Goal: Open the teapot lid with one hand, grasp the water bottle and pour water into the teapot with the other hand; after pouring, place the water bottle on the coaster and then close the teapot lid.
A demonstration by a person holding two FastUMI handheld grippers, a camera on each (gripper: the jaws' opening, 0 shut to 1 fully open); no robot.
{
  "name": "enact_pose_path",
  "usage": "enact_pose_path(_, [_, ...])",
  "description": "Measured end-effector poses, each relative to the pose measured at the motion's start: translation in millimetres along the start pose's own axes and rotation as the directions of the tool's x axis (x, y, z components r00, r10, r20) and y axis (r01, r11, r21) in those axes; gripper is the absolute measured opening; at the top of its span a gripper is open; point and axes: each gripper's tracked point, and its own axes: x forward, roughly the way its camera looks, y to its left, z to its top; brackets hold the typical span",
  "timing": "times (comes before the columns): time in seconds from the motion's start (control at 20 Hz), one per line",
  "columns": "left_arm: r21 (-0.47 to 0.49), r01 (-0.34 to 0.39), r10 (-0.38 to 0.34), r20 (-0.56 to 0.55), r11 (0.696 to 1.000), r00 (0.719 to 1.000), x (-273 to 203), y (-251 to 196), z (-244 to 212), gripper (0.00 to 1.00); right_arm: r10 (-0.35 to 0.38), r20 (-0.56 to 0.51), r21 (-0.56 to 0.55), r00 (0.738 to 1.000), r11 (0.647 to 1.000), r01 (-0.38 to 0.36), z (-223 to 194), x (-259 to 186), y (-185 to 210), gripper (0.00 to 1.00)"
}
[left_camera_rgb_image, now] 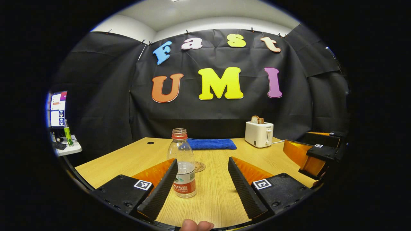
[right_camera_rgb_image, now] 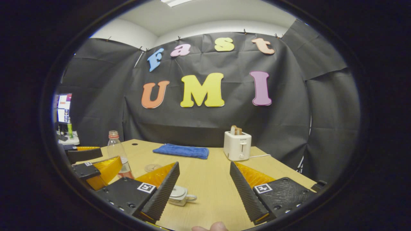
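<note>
A clear, uncapped water bottle (left_camera_rgb_image: 183,166) with a red label stands on the wooden table (left_camera_rgb_image: 218,199). It is between the fingers of my open left gripper (left_camera_rgb_image: 202,159), close to the left finger and not squeezed. A round coaster (left_camera_rgb_image: 199,166) lies just behind it. In the right gripper view, a small white teapot (right_camera_rgb_image: 180,194) with its lid on sits low between the fingers of my open right gripper (right_camera_rgb_image: 204,163), partly hidden by the left finger. The bottle (right_camera_rgb_image: 116,150), the coaster (right_camera_rgb_image: 152,167) and the left gripper (right_camera_rgb_image: 93,165) appear off to the left there.
A white toaster (left_camera_rgb_image: 259,133) holding bread stands at the back right, with its cable running right. A folded blue towel (left_camera_rgb_image: 212,143) lies at the back middle. The right gripper (left_camera_rgb_image: 316,154) hovers at the table's right side. A side shelf with a monitor (left_camera_rgb_image: 57,109) is beyond the left edge.
</note>
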Motion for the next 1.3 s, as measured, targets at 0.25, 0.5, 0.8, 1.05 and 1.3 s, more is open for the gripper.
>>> enact_pose_path(0.25, [-0.015, -0.009, 0.009, 0.009, 1.0, 1.0, -3, 7, 5, 0.98, 0.021, -0.024, -0.006, 0.999, 1.0, -0.022, -17, 5, 15, 0.93])
enact_pose_path(0.5, [-0.024, -0.025, 0.026, 0.021, 0.999, 0.999, -5, 15, 9, 0.98, 0.037, -0.061, -0.035, 0.997, 0.999, -0.039, -43, 16, 34, 0.95])
enact_pose_path(0.8, [-0.032, -0.052, 0.053, 0.026, 0.998, 0.998, -6, 27, 15, 0.98, 0.049, -0.112, -0.032, 0.992, 0.998, -0.053, -70, 39, 49, 0.95])
enact_pose_path(1.05, [-0.039, -0.071, 0.072, 0.024, 0.997, 0.997, -4, 35, 16, 0.98, 0.065, -0.181, -0.047, 0.981, 0.996, -0.075, -92, 54, 58, 0.98])
enact_pose_path(1.3, [-0.039, -0.079, 0.079, 0.019, 0.996, 0.997, -2, 40, 15, 0.98, 0.095, -0.195, -0.053, 0.976, 0.993, -0.108, -93, 61, 69, 0.77])
